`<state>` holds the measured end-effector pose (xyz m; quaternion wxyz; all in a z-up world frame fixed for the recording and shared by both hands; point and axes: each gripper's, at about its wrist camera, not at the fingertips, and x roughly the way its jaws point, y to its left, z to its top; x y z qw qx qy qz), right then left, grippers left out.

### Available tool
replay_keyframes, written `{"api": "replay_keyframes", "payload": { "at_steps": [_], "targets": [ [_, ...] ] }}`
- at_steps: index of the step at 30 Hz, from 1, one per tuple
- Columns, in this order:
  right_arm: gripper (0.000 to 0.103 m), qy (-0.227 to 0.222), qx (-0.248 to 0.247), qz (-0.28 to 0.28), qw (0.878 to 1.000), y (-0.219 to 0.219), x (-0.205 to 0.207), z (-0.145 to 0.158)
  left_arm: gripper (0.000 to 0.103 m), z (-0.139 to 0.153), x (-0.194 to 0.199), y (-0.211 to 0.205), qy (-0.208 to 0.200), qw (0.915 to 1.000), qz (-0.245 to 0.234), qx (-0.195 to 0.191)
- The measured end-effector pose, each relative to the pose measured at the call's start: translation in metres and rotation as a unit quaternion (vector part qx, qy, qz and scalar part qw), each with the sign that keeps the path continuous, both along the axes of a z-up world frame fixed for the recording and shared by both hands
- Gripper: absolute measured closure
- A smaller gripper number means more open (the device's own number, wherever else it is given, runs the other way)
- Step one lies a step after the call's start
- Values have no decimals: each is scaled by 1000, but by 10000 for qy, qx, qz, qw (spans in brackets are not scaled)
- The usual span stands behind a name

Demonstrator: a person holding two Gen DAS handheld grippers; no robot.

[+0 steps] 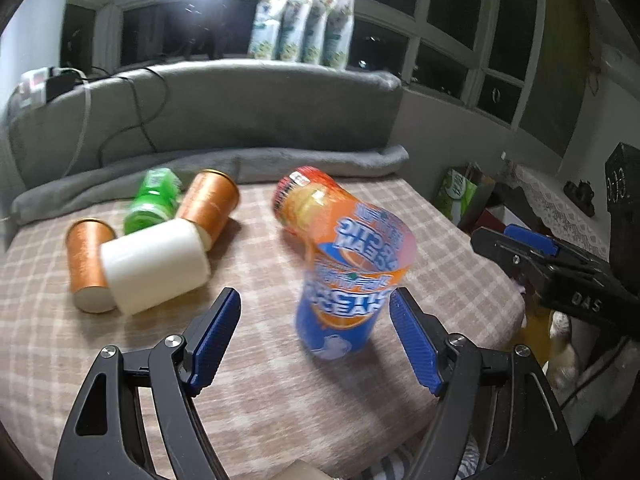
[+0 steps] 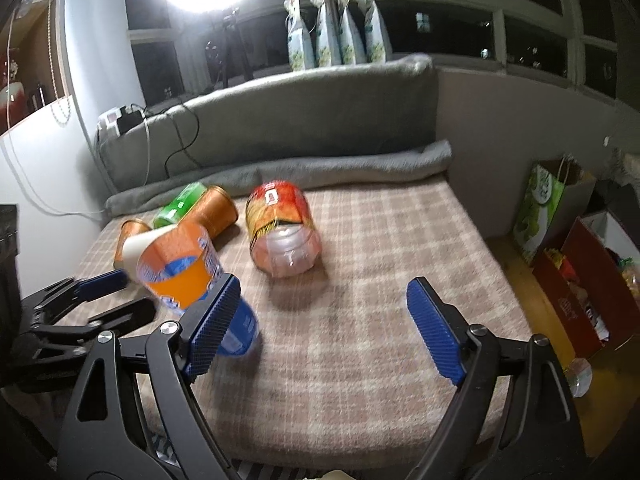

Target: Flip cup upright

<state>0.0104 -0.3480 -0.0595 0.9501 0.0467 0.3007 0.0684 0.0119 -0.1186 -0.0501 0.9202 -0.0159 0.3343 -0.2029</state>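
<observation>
Cup (image 1: 344, 292), orange and blue printed plastic, mouth up on the checked blanket (image 1: 280, 380), between the fingertips of the left gripper (image 1: 316, 308) but touched by neither. Blurred, so possibly rocking or not yet settled; cannot tell. Appears empty, nothing visible inside the translucent rim. Judged light, thin-walled and easy to crush or tip, smooth enough to slip; best held low to mid wall, across the diameter, with gentle pressure. Left gripper spread wide, grasping nothing. Behind the cup, a clear jar with an orange label (image 1: 304, 204) on its side; to the left, two copper cups (image 1: 86, 264) lying down, plus a white cylinder (image 1: 156, 268) and a green bottle (image 1: 154, 200), contents unseen.

Seen from the right wrist: cup (image 2: 180, 268) at the left, tilted slightly, partly hidden behind one blue pad (image 2: 214, 324). Right gripper (image 2: 324, 324) splayed open over bare blanket, gripping nothing, well clear of the jar (image 2: 284, 232), which seems empty. Left gripper's fingers (image 2: 104, 280) just beside the cup.
</observation>
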Motion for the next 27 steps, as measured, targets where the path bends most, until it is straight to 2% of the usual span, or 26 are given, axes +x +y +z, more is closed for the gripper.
{"api": "replay_keyframes", "payload": {
  "at_steps": [3,5,11,20,23,27],
  "targets": [
    [11,-239,-129,-122,9996,4,0,7,26,8,-6,13,-242,9994,230,-29],
    [5,-438,-233,-211,9985,7,-2,11,26,14,-9,21,-387,9985,379,-22],
    [2,-814,-349,-302,9956,15,-6,24,23,33,-18,47,-917,9917,898,-59],
    [0,-1297,-232,-497,9900,17,-11,45,22,66,-42,69,-1996,9676,1538,122],
    [0,-1407,-257,-568,9881,18,-12,49,22,69,-44,74,-2077,9647,1611,132],
    [0,-1537,-231,-663,9856,19,-15,53,22,70,-43,77,-2035,9649,1653,134]
  ]
}}
